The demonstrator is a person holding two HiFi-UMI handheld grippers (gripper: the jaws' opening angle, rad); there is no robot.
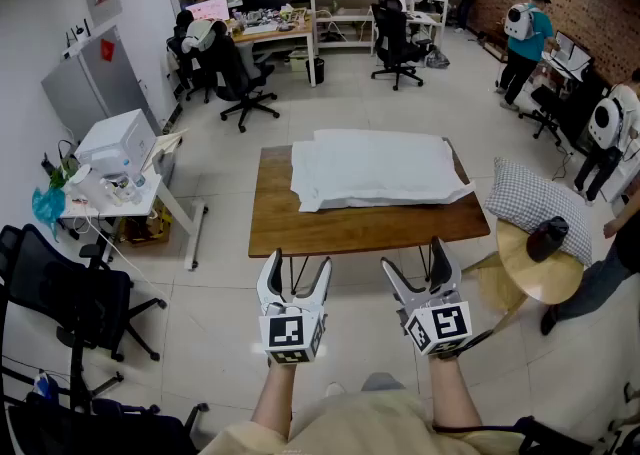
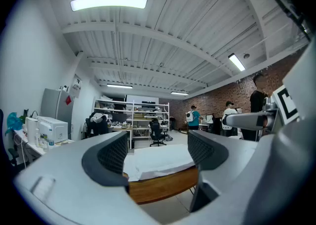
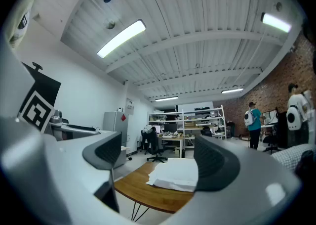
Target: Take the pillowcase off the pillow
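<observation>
White pillow (image 1: 375, 168), pillowcase on, lies flat on the wooden table (image 1: 300, 223), right of centre. Left gripper (image 1: 297, 269) and right gripper (image 1: 415, 263) hover short of near edge; fingers released, empty.

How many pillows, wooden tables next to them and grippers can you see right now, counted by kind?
Pillows: 2 (white pillow in its pillowcase, grey checked pillow)
Wooden tables: 2 (rectangular brown table, round light table)
Grippers: 2 (left gripper, right gripper), both open and empty
Total: 6
</observation>
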